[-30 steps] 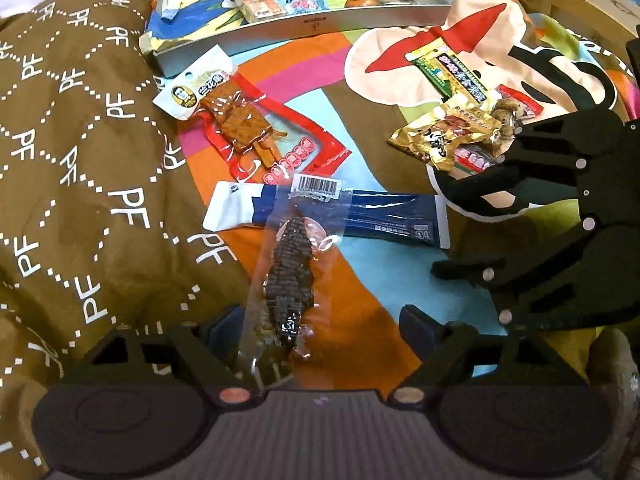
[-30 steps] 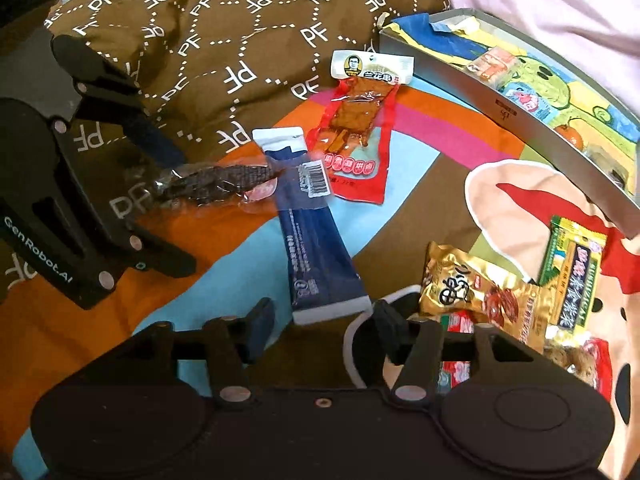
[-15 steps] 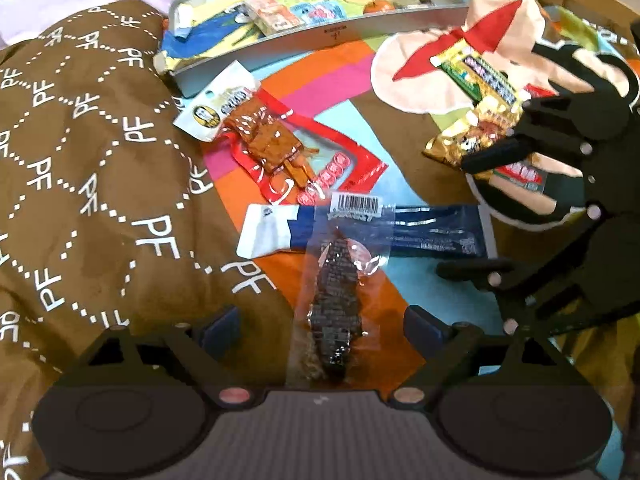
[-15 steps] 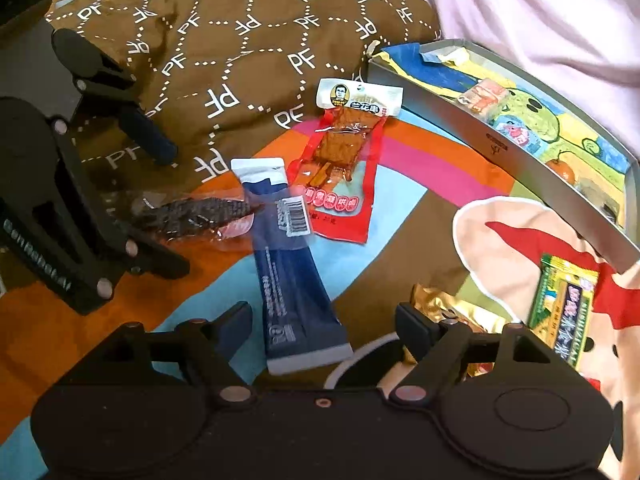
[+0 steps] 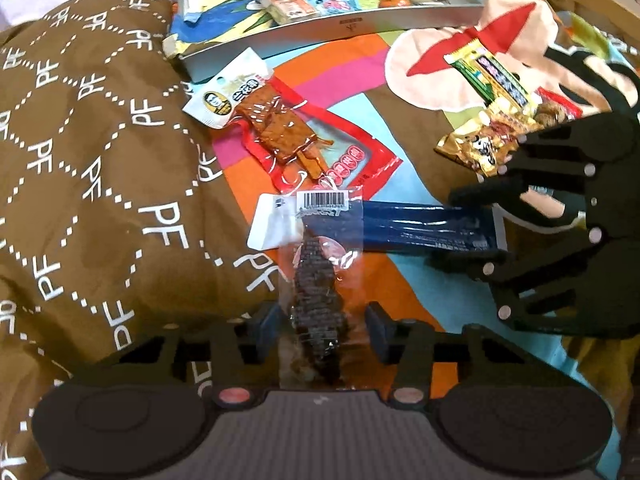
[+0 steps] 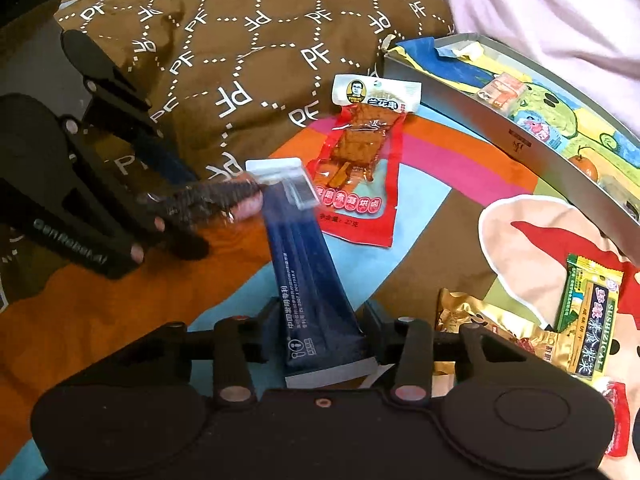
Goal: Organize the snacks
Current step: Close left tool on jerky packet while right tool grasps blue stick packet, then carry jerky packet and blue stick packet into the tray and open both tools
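A clear packet of dark dried snack [image 5: 316,280] lies on the colourful blanket, its barcode end overlapping the white end of a long blue packet [image 5: 420,224]. My left gripper [image 5: 320,320] is shut on the clear packet's near end; the right wrist view shows that gripper [image 6: 192,210] holding the clear packet [image 6: 216,196]. My right gripper [image 6: 322,320] is shut on the near end of the blue packet [image 6: 304,264], and from the left wrist it [image 5: 448,228] reaches in from the right.
A red tofu packet [image 5: 296,136] lies just beyond. A grey tray [image 5: 352,24] holding a few small snacks sits at the back. Gold [image 5: 480,144] and green [image 5: 492,76] packets lie to the right. A brown quilt [image 5: 100,160] rises on the left.
Both grippers moved forward over their packets and their fingers closed in: the left around the clear dark-snack packet, the right around the blue packet's end.
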